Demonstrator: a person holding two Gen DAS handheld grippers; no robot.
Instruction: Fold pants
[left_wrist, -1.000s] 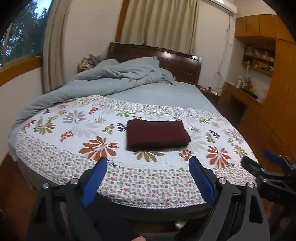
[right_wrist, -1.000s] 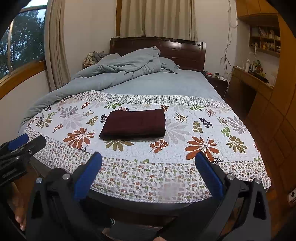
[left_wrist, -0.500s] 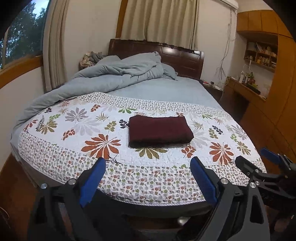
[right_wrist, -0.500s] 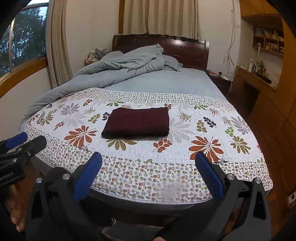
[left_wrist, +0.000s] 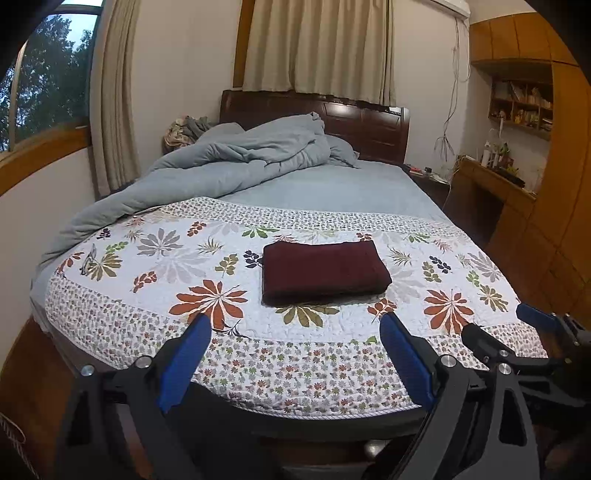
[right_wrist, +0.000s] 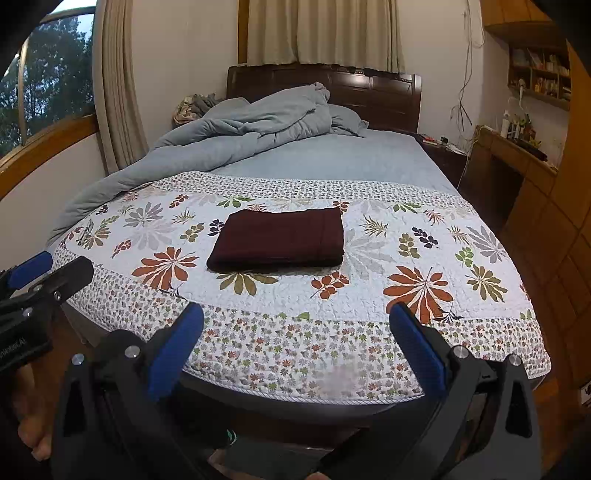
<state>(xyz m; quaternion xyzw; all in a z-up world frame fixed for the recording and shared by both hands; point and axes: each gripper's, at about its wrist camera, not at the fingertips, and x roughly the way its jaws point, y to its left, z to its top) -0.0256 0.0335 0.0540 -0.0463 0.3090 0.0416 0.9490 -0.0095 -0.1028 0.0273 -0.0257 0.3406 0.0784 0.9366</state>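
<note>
The maroon pants (left_wrist: 325, 271) lie as a compact folded rectangle on the floral quilt (left_wrist: 162, 266), while the left gripper (left_wrist: 295, 341) and right gripper (right_wrist: 297, 323), jaws spread and empty, hover off the bed's foot; folding appears complete.

We see our left gripper (left_wrist: 295, 347) as a black plastic frame with two long fingers, each faced inside with a ribbed blue pad (left_wrist: 404, 360). Round silver screw heads sit at the finger joints, and triangular cut-outs open the frame lower down. Our right gripper (right_wrist: 295, 334) is built the same: black arms, blue pads (right_wrist: 417, 349), silver screws, triangular openings. In the right wrist view, at nine o'clock, the other tool's black body carries small white lettering, too small to read. Bare skin (right_wrist: 31, 430) shows at eight o'clock.
</note>
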